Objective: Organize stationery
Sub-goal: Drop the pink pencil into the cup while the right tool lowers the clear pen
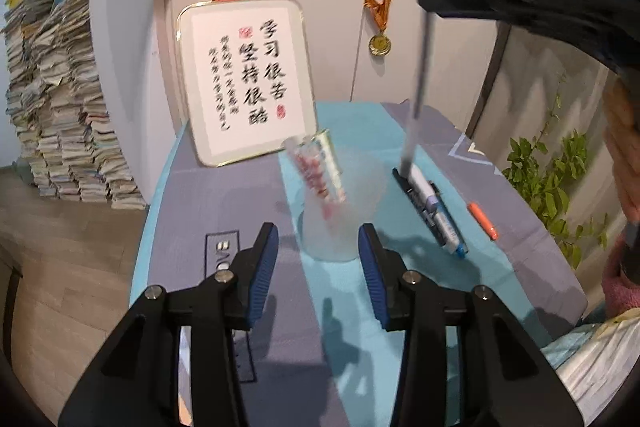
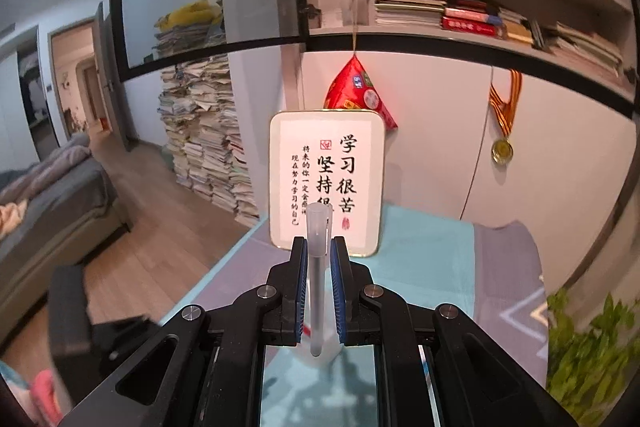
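A frosted translucent cup [image 1: 340,211] stands on the desk with a clear ruler-like piece [image 1: 320,175] leaning in it. My left gripper [image 1: 318,255] is open, its blue pads on either side of the cup's base, not touching it. My right gripper [image 2: 319,251] is shut on a grey pen with a frosted cap [image 2: 318,267], held upright; in the left wrist view the pen [image 1: 420,75] hangs high above the desk, to the right of the cup. Several pens [image 1: 432,207] lie on a black case right of the cup, and an orange marker [image 1: 482,221] lies further right.
A framed calligraphy sign [image 1: 244,79] leans on the wall at the desk's back edge. A medal [image 1: 379,45] hangs on the wall. Shelves of books are above. A tall paper stack [image 1: 60,107] stands on the floor left. A green plant [image 1: 548,179] is right.
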A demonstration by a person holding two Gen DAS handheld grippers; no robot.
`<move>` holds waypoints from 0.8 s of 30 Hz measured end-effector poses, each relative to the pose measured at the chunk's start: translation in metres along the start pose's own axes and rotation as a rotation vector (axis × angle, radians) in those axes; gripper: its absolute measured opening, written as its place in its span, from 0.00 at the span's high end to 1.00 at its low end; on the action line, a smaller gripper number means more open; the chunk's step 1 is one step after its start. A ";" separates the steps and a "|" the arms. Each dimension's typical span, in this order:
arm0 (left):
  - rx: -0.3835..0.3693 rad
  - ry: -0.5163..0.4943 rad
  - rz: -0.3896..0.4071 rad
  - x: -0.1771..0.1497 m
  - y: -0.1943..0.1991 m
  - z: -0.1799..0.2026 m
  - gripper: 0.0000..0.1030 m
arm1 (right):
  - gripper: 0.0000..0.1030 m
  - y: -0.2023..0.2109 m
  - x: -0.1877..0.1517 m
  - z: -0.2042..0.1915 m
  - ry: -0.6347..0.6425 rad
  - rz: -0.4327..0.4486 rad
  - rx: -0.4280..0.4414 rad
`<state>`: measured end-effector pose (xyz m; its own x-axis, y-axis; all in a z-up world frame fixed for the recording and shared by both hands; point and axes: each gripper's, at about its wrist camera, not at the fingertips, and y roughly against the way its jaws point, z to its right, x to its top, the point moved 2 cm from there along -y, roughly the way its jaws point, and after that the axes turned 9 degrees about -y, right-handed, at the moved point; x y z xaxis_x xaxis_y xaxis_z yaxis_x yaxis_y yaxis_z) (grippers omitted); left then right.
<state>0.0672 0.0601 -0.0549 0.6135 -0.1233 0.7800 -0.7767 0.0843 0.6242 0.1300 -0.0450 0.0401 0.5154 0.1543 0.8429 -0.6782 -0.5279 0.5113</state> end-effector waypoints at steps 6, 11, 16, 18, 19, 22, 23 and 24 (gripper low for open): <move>-0.003 0.025 -0.030 -0.011 -0.006 -0.009 0.62 | 0.88 -0.034 -0.002 -0.007 0.035 -0.012 -0.049; -0.024 0.021 -0.054 -0.016 -0.013 -0.006 0.62 | 0.88 -0.062 -0.015 0.006 -0.006 -0.086 -0.060; -0.042 0.004 -0.072 -0.018 -0.018 0.000 0.62 | 0.88 -0.077 -0.027 0.016 -0.041 -0.158 -0.057; -0.048 -0.001 -0.078 -0.018 -0.020 0.002 0.62 | 0.88 -0.081 -0.030 0.018 -0.051 -0.177 -0.054; -0.050 -0.003 -0.079 -0.019 -0.020 0.002 0.62 | 0.88 -0.083 -0.032 0.020 -0.054 -0.186 -0.053; -0.054 -0.009 -0.085 -0.019 -0.021 0.005 0.62 | 0.88 -0.087 -0.036 0.022 -0.057 -0.209 -0.053; -0.054 -0.009 -0.086 -0.020 -0.021 0.006 0.62 | 0.88 -0.088 -0.039 0.023 -0.058 -0.218 -0.051; -0.054 -0.006 -0.087 -0.020 -0.022 0.006 0.62 | 0.88 -0.089 -0.040 0.023 -0.057 -0.223 -0.050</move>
<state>0.0707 0.0545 -0.0843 0.6773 -0.1387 0.7225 -0.7116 0.1260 0.6912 0.1817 -0.0235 -0.0425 0.6836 0.2140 0.6978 -0.5686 -0.4434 0.6929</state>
